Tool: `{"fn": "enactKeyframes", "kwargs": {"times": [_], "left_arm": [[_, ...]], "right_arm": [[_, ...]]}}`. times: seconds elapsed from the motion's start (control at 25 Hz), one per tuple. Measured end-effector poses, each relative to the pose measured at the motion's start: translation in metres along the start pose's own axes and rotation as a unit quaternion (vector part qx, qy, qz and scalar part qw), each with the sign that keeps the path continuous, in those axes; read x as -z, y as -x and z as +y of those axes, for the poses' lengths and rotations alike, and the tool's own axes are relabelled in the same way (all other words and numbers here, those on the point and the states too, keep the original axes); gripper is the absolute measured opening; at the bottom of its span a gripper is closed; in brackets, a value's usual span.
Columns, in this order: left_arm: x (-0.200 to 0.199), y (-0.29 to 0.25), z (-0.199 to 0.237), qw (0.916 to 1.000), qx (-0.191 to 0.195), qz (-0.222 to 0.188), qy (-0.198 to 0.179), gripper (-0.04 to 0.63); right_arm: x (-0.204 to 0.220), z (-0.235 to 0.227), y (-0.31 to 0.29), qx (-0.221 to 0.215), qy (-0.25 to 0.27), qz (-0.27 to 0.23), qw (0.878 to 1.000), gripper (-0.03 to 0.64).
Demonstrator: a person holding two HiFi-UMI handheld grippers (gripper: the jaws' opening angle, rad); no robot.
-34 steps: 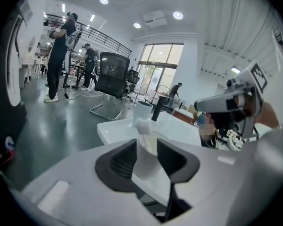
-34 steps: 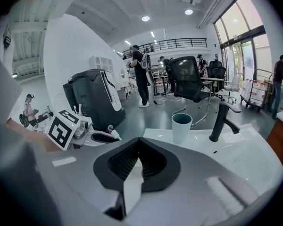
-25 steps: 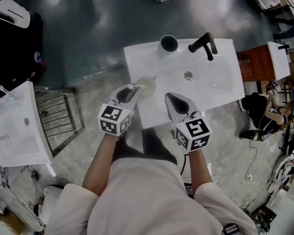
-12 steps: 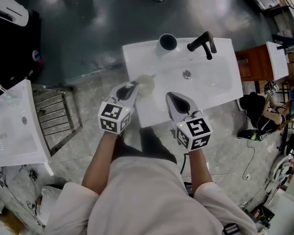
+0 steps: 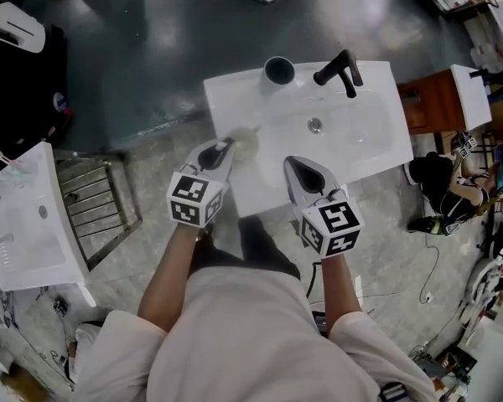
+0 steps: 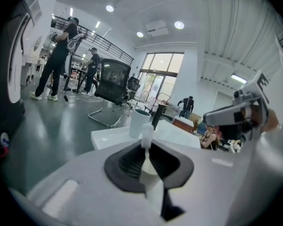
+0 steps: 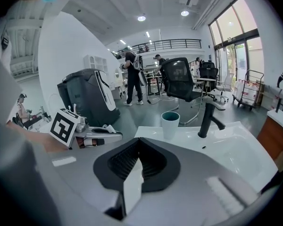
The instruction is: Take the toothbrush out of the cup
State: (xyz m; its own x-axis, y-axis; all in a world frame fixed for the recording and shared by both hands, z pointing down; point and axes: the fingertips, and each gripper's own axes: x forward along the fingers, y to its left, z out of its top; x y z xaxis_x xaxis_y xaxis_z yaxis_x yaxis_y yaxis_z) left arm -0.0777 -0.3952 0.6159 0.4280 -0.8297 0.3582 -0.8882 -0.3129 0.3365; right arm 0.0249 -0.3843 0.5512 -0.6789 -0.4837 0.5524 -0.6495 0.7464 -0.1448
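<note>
Sink [image 5: 365, 153]: cup [image 5: 278, 70], faucet [image 5: 339, 67] at back; left fingers [image 6: 129, 164] just closed, pinching toothbrush [image 6: 146, 133]; right fingers [image 7: 122, 161] together.

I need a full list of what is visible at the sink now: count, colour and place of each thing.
White ceramic wash basin: one, white, centre.
Black metal faucet: one, black, basin's back rim.
Teal plastic cup: one, teal, back rim, left of faucet.
Pale translucent cup: one, whitish, basin's near left edge.
Slim white toothbrush: one, white, upright in the pale cup.
Second white basin: one, white, far left.
Brown wooden cabinet: one, brown, right of basin.
Left tongs: one, white, jaws just been closing, gripping the toothbrush.
Right tongs: one, white, shut, empty, over basin's near edge.
</note>
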Motion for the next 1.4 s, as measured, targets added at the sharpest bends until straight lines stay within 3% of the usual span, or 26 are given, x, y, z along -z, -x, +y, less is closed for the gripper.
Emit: {"fn": "enactKeyframes", "kwargs": {"times": [0.24, 0.48, 0.72, 1.2, 1.4], "left_arm": [[-0.011, 0.002, -0.012, 0.9996, 0.004, -0.001, -0.027, 0.02], [-0.019, 0.005, -0.031, 0.9942, 0.003, 0.012, -0.107, 0.018], [-0.026, 0.021, -0.043, 0.9909, 0.009, 0.005, -0.134, 0.018], [-0.08, 0.086, -0.068, 0.9776, 0.016, -0.051, -0.204, 0.018], [-0.108, 0.126, -0.084, 0.9698, 0.024, -0.084, -0.227, 0.018]], "right_arm": [[-0.003, -0.004, 0.02, 0.021, -0.011, -0.018, 1.0, 0.006], [-0.008, -0.009, 0.043, 0.046, -0.024, -0.039, 0.998, 0.006], [-0.012, -0.005, 0.068, 0.068, -0.034, -0.06, 0.995, 0.006], [-0.037, 0.04, 0.109, 0.1, -0.016, -0.118, 0.988, 0.006], [-0.056, 0.071, 0.134, 0.118, 0.015, -0.148, 0.982, 0.006]]}}
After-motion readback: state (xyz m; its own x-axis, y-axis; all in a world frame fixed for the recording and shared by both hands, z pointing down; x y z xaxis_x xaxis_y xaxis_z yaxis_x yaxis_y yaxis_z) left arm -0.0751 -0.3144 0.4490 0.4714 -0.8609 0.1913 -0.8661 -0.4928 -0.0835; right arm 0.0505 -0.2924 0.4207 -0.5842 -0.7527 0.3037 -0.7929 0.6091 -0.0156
